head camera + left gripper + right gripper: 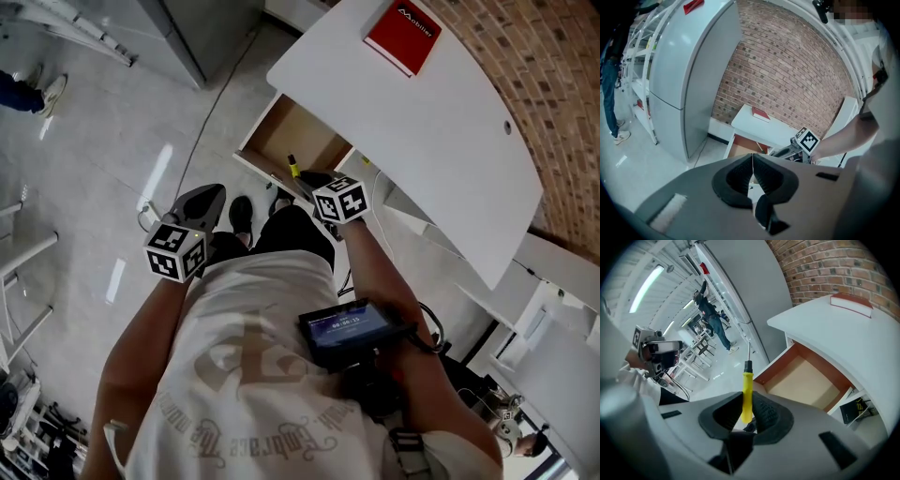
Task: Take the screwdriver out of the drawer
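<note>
Well, the right gripper [747, 411] had its jaws pinching the yellow handle of the screwdriver [747, 385], near the handle's bottom end. The thin metal tip pointed away from the gripper. The screwdriver was up in the air, outside the drawer [806, 380], which stood pulled open under the white table [843, 348]. The part of the drawer floor that showed looked bare. A red book [851, 303] lay on the table top. The left gripper [753, 176] had its jaws pressed together with nothing between them, well apart from the drawer.

The job looked almost done. To do it well, the squeeze needed to be tight, because only a small bit of the handle sat between the jaws and the long end could tip or slip. A slow move seemed best, with the tip kept away from the table edge.
</note>
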